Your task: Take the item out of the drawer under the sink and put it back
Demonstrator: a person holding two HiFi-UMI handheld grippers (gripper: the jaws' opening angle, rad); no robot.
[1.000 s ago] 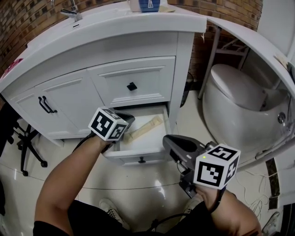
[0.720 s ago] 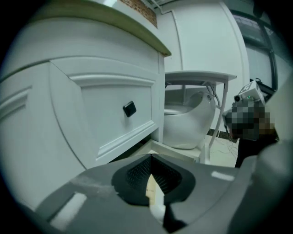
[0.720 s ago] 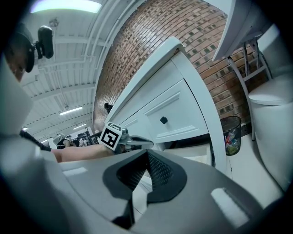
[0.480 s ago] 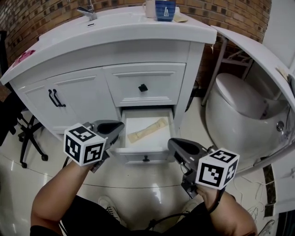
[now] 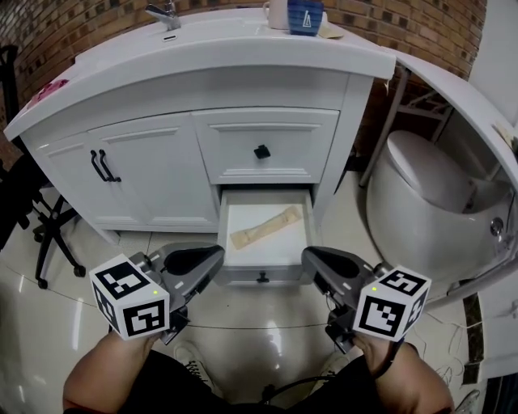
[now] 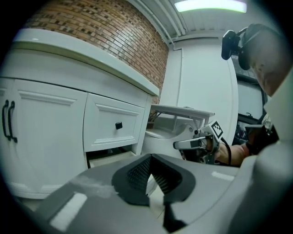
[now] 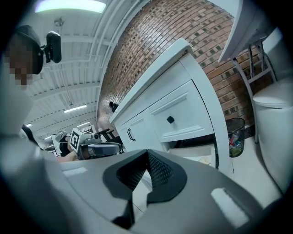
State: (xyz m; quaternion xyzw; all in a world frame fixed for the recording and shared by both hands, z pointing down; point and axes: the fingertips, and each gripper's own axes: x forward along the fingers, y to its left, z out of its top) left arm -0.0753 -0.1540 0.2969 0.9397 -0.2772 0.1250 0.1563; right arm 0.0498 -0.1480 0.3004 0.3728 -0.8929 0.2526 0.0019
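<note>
The bottom drawer (image 5: 263, 263) under the sink stands pulled open. A flat beige packet (image 5: 265, 227) lies aslant on its white floor. My left gripper (image 5: 217, 257) hovers over the tiles just left of the drawer front, shut and empty. My right gripper (image 5: 309, 257) mirrors it just right of the drawer front, also shut and empty. In the left gripper view the jaws (image 6: 150, 159) meet with nothing between them and the open drawer (image 6: 107, 157) shows beyond. In the right gripper view the jaws (image 7: 147, 156) are likewise together, with the drawer (image 7: 201, 159) ahead.
Above the open drawer is a shut drawer with a black knob (image 5: 261, 151); cabinet doors with black handles (image 5: 101, 166) are to its left. A toilet (image 5: 429, 186) stands at right, a chair base (image 5: 44, 234) at left. Cups (image 5: 295, 14) sit on the counter.
My left gripper has drawn back out of the drawer toward me, down and to the left, empty. The packet stays in the drawer. The right gripper has hardly moved.
</note>
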